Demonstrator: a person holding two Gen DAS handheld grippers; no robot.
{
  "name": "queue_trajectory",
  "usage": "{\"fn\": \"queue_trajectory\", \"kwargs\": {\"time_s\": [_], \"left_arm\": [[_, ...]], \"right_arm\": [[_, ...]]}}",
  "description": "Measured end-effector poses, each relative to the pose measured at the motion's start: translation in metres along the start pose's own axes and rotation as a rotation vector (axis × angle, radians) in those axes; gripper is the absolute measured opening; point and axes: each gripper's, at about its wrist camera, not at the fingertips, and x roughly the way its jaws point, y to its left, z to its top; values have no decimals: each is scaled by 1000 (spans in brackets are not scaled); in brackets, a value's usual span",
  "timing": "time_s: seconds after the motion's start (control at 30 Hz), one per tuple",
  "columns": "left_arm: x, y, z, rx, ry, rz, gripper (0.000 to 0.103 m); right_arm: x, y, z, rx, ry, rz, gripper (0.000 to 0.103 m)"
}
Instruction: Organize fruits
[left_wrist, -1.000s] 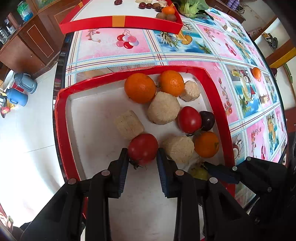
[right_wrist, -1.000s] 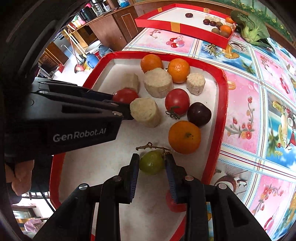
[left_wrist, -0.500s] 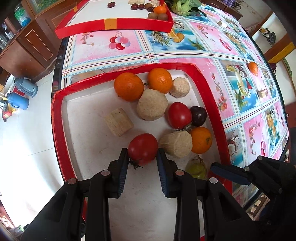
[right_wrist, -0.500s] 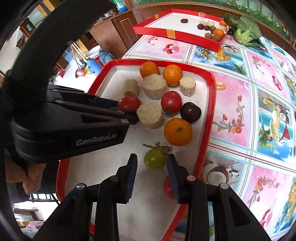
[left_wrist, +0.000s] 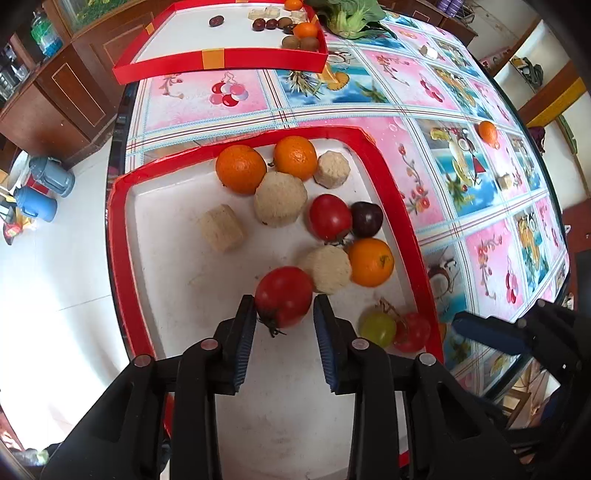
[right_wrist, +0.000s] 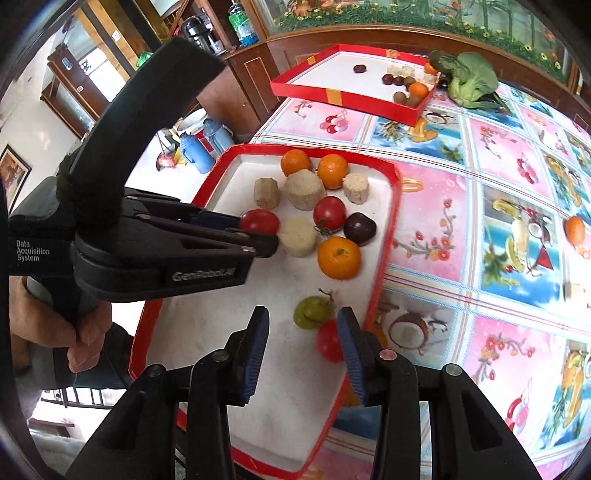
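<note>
Tomato (left_wrist: 283, 296) is sitting between the pads of your left gripper (left_wrist: 284, 332) at the lower centre of the left wrist view; the jaws are easing apart, yet the left pad is touching its skin and the right pad is sitting just beside it; I cannot tell whether it is resting on the red-rimmed tray (left_wrist: 122, 236). Your right gripper (right_wrist: 303, 350) is opening too, with nothing between its pads; the green grape (right_wrist: 311, 312) is lying on the tray just beyond the fingertips, touching a small red fruit (right_wrist: 330, 341) beside the right pad. Oranges (left_wrist: 241, 169), a second tomato (left_wrist: 330, 216), a dark plum (left_wrist: 366, 219) and pale cakes (left_wrist: 280, 198) are crowding the upper middle of the tray; a second tray (left_wrist: 221, 59) is sitting at the top of the frame on the patterned tablecloth (left_wrist: 424, 184); your hand (right_wrist: 55, 325) is gripping the left handle at the lower left of the right wrist view.
</note>
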Motion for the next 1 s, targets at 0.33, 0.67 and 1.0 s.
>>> {"fn": "queue_trajectory", "kwargs": {"time_s": [0.33, 0.67, 1.0], "left_arm": [[-20, -16, -39, 11, -36, -74, 60], [-56, -14, -70, -29, -168, 17, 63], [-64, 2, -77, -65, -173, 104, 63]], "right_arm": [[-28, -19, -29, 69, -39, -10, 49], [-40, -24, -38, 128, -70, -36, 53], [-47, -7, -37, 101, -121, -78, 79]]}}
